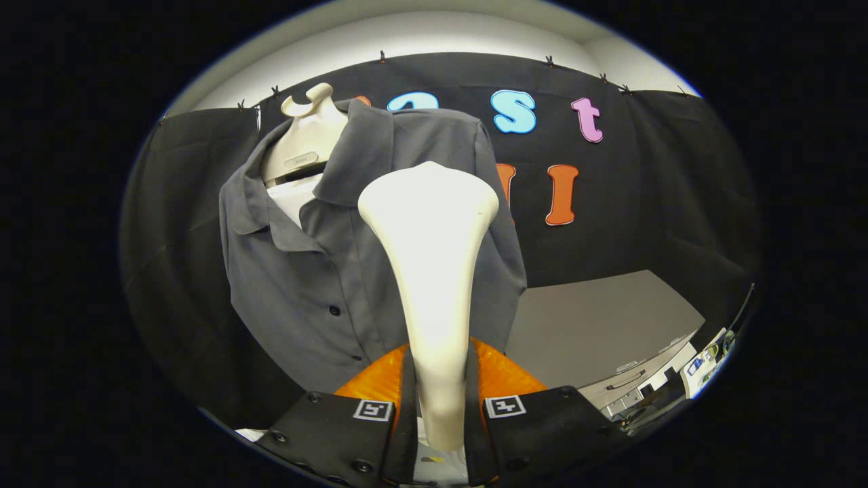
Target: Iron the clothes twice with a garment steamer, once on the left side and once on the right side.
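Gripper [434, 407] clamping steamer [430, 257], upright, facing shirt [305, 291]

The handheld two-finger gripper [441, 379] is built from two flat matte housing plates. Each plate is marked near its inner corner with a square black-and-white fiducial tag. Round screw heads are set along the plate edges. Glossy orange moulded sections are fitted behind the fingers [407, 400].
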Action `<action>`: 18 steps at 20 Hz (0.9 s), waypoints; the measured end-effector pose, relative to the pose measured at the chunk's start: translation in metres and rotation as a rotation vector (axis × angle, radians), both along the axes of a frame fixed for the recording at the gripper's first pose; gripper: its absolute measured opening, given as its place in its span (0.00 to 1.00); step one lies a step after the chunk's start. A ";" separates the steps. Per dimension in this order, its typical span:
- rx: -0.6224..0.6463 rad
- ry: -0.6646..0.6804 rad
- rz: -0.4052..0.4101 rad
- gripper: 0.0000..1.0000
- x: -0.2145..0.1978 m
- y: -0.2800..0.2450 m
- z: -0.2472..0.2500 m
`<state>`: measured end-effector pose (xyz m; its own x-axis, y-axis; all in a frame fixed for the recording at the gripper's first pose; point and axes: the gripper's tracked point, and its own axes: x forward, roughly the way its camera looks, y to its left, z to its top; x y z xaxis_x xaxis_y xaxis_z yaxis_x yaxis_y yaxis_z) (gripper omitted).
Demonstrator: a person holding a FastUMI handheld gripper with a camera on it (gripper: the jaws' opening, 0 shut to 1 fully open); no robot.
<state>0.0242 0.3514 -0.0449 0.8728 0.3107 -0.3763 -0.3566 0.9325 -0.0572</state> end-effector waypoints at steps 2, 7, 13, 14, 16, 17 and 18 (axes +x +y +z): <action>-0.007 0.017 0.000 0.36 0.005 0.006 -0.010; -0.032 0.044 -0.016 0.36 0.015 0.015 -0.026; -0.062 0.066 -0.027 0.36 0.018 0.013 -0.048; -0.062 0.074 -0.028 0.36 0.016 0.011 -0.052; -0.068 0.090 -0.029 0.36 0.013 0.009 -0.063; -0.071 0.098 -0.029 0.36 0.011 0.006 -0.067; -0.074 0.106 -0.029 0.36 0.010 0.002 -0.073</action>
